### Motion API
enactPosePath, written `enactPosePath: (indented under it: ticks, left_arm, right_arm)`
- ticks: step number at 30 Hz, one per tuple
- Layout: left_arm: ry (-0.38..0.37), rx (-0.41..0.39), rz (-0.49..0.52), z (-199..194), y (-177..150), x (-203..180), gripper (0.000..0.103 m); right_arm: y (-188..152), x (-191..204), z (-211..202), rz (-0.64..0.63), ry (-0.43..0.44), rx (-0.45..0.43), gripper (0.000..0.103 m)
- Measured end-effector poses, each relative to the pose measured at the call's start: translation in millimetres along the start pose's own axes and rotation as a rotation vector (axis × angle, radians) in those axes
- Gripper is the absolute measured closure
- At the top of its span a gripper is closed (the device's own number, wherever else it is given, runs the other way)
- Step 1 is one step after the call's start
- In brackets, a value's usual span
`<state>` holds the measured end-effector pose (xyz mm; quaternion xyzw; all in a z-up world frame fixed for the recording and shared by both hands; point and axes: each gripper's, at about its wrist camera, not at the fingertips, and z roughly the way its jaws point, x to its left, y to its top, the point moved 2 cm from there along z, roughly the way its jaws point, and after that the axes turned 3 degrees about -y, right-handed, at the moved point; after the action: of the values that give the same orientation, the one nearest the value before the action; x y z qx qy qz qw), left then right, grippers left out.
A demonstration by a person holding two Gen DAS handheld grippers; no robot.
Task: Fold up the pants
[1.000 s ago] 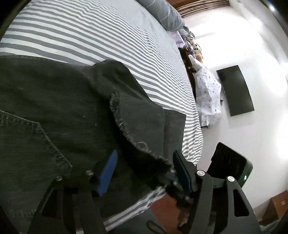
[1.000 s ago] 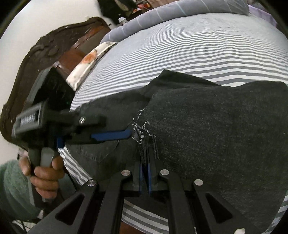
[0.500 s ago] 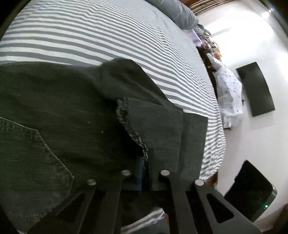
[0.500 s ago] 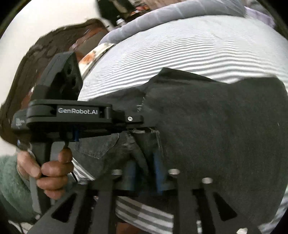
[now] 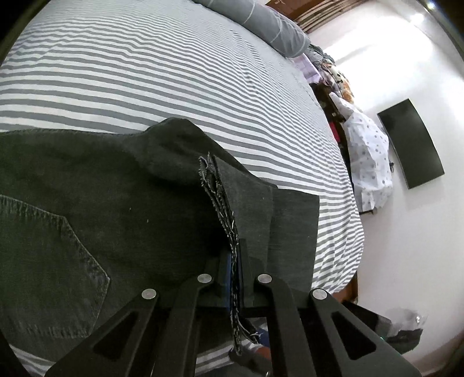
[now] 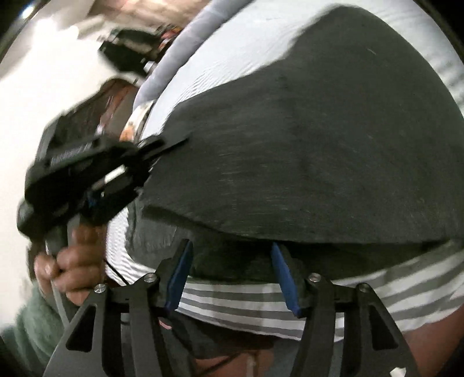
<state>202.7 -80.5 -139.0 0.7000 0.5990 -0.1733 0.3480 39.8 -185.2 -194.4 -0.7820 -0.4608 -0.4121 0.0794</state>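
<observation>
Dark grey denim pants (image 5: 116,208) lie folded on a grey-and-white striped bed (image 5: 145,72). In the left wrist view my left gripper (image 5: 235,258) is shut on the frayed leg hems (image 5: 220,208), which stand up between its pads; a back pocket (image 5: 58,255) shows at the left. In the blurred right wrist view the pants (image 6: 304,145) fill the middle, and my right gripper (image 6: 232,261) hovers at their near edge with its blue pads (image 6: 282,269) apart and still opening; nothing is pinched between them. The left gripper (image 6: 162,145) shows there at the left, with a hand around its handle.
A grey pillow (image 5: 269,26) lies at the head of the bed. Beyond the bed's right side stand a pile of clothes (image 5: 368,162) and a dark screen (image 5: 411,145) on the white wall. The bed edge (image 6: 261,301) runs just under my right gripper.
My left gripper closed on the frayed hems and lifted them a little. My right gripper let go of the hems, opened, rolled and moved along the pants' near edge.
</observation>
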Motion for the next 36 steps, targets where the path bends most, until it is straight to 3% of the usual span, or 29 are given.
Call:
enactPosePath:
  ticks: [4, 11, 13, 14, 16, 17, 21, 28, 36]
  left_arm:
    - [0.005, -0.018, 0.011, -1.8, 0.1, -6.5, 0.100]
    - [0.020, -0.029, 0.020, -0.4, 2.6, -11.6, 0.100]
    - [0.021, -0.027, 0.014, 2.3, 1.4, -10.5, 0.100]
    - [0.021, -0.023, 0.014, 3.0, 1.1, -9.4, 0.100]
    - [0.038, -0.019, 0.018, 6.3, -1.9, -6.5, 0.100]
    - [0.045, -0.016, 0.021, 7.8, -3.3, -5.8, 0.100]
    - [0.078, 0.022, 0.028, 19.8, -16.4, 3.5, 0.100]
    - [0.172, 0.063, 0.114, 42.3, -32.6, 10.5, 0.100]
    - [0.263, 0.038, 0.236, 41.2, -34.4, -5.2, 0.096]
  right_arm:
    - [1.9, -14.2, -6.4, 0.035, -0.030, -0.040, 0.044]
    - [20.2, -72.8, -55.7, 0.243, -0.113, -0.215, 0.044]
    - [23.0, -83.9, -64.8, 0.281, -0.102, -0.235, 0.045]
    - [23.8, -88.0, -68.5, 0.293, -0.101, -0.242, 0.049]
    - [24.6, -89.1, -70.6, 0.272, -0.136, -0.226, 0.072]
    - [24.9, -89.8, -70.7, 0.260, -0.155, -0.223, 0.089]
    - [23.9, -91.8, -79.7, 0.210, -0.211, -0.228, 0.094]
    - [24.6, -97.6, -71.1, 0.136, -0.335, -0.201, 0.094]
    - [16.7, -83.4, -73.1, 0.071, -0.393, -0.102, 0.070]
